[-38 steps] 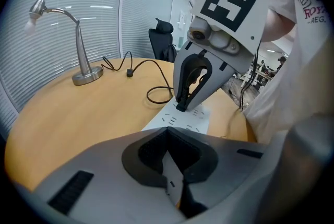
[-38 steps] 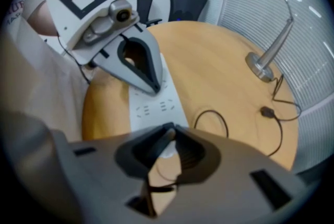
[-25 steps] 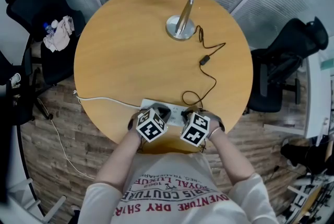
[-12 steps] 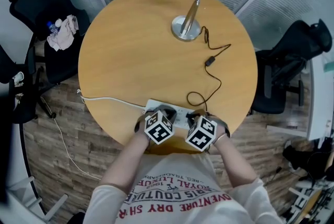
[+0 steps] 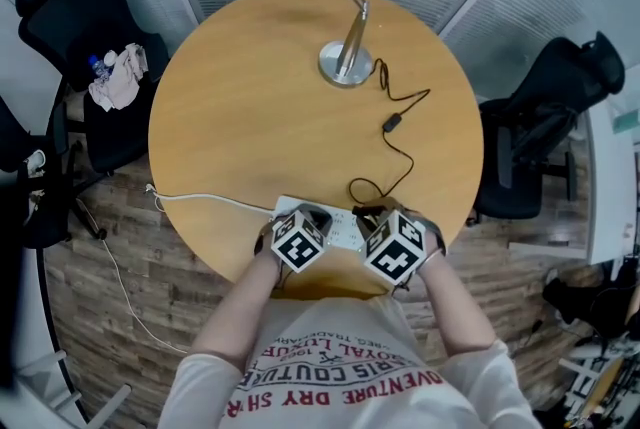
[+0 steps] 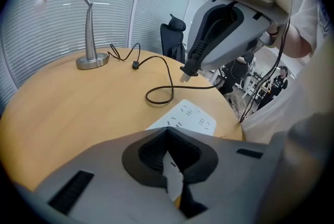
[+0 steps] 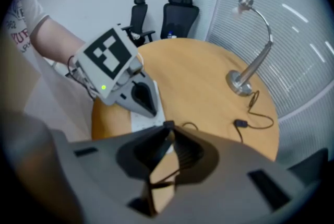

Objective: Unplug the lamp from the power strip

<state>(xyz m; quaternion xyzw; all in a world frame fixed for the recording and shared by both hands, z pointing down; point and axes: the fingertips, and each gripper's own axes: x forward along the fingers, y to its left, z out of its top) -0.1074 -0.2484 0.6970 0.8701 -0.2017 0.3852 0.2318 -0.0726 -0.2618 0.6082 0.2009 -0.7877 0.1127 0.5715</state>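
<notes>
Round wooden tabletop [image 5: 250, 117]; black office chairs [image 5: 85, 7] around it.

Head view: lamp [image 5: 345, 57] at far side. Its cord [image 5: 400, 152] loops toward me. White power strip [image 5: 335, 225] at near edge. Left gripper [image 5: 313, 216] on strip, right gripper [image 5: 374, 215] just beside it.

Left gripper view: I see left fingers [image 6: 144, 160] closed together, tips over strip. Plug [image 6: 186, 74] held in air, apart from strip.

Right gripper view: right fingers clamped on black plug, cord trailing below.

Lamp [image 5: 341, 65] stands behind power strip [image 5: 340, 225] on table [image 5: 250, 117].
</notes>
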